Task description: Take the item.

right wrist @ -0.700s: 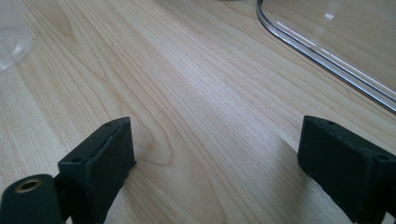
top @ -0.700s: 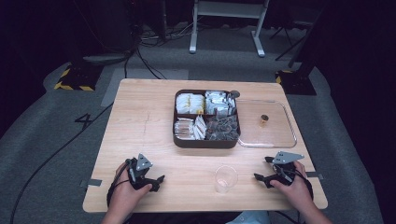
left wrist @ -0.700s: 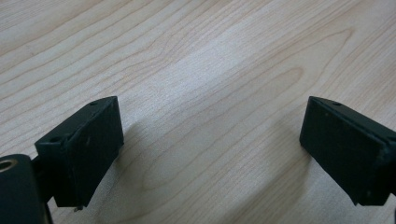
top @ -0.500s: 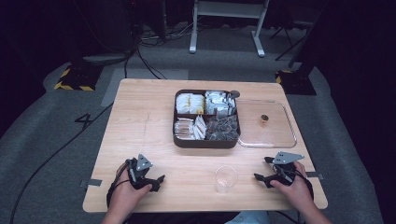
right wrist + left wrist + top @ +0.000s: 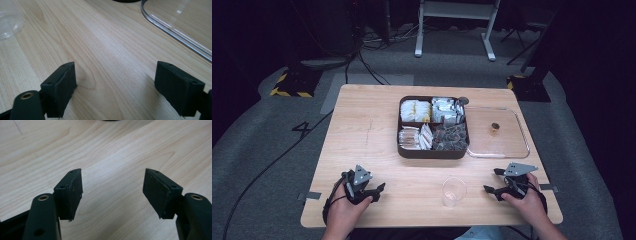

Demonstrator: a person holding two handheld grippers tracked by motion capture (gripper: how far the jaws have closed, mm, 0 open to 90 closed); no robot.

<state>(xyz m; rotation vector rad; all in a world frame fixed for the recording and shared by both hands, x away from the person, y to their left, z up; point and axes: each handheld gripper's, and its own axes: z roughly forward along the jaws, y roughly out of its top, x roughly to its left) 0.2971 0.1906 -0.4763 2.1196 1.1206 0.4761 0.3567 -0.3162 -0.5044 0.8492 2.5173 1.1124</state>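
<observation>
A dark four-compartment box (image 5: 433, 150) of packets and tea bags sits at the table's middle back. Its clear lid (image 5: 497, 132) lies flat to the right, also seen as a clear rim (image 5: 175, 32) in the right gripper view. A clear plastic cup (image 5: 454, 191) stands near the front edge; its side shows as the cup (image 5: 8, 21) at upper left. My left gripper (image 5: 379, 189) rests on the wood at front left, open and empty (image 5: 112, 187). My right gripper (image 5: 490, 181) rests at front right of the cup, open and empty (image 5: 115, 82).
The wooden table (image 5: 362, 135) has bare wood on its left half. Tape strips mark the front corners. Beyond the table lie grey floor, cables (image 5: 362, 55) and a white stand (image 5: 452, 25).
</observation>
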